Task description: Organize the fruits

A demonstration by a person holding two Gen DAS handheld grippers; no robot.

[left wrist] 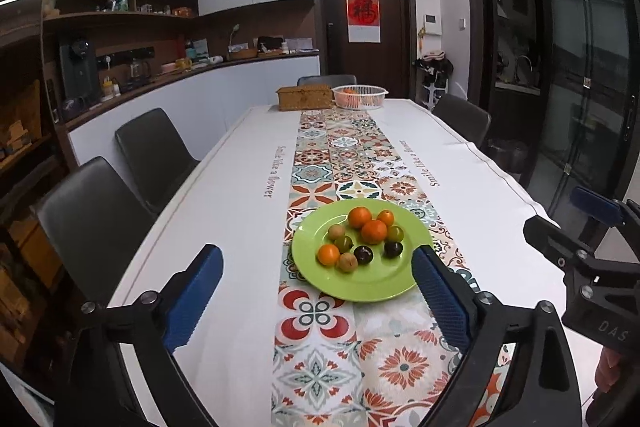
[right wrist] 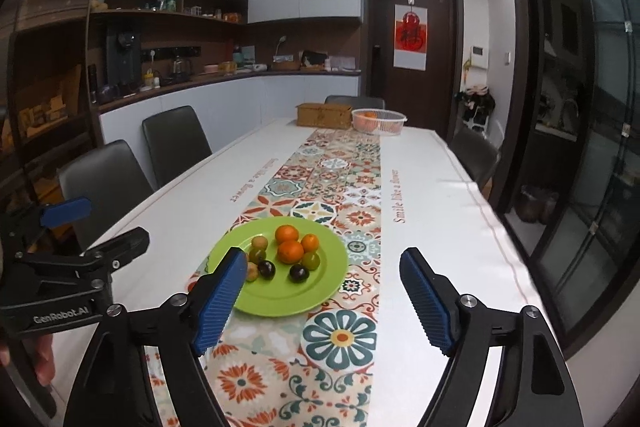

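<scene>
Left wrist: fruit plate [left wrist: 360,287] (green).

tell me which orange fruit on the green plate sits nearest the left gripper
The small orange fruit at the plate's near-left edge, beside a tan fruit. The other three oranges cluster farther back.

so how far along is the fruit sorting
Barely started. All the loose fruit sits on the round green plate: oranges, dark plums and greenish ones. The white slotted basket far down the table already holds something orange. Left gripper and right gripper are open, holding nothing.
</scene>
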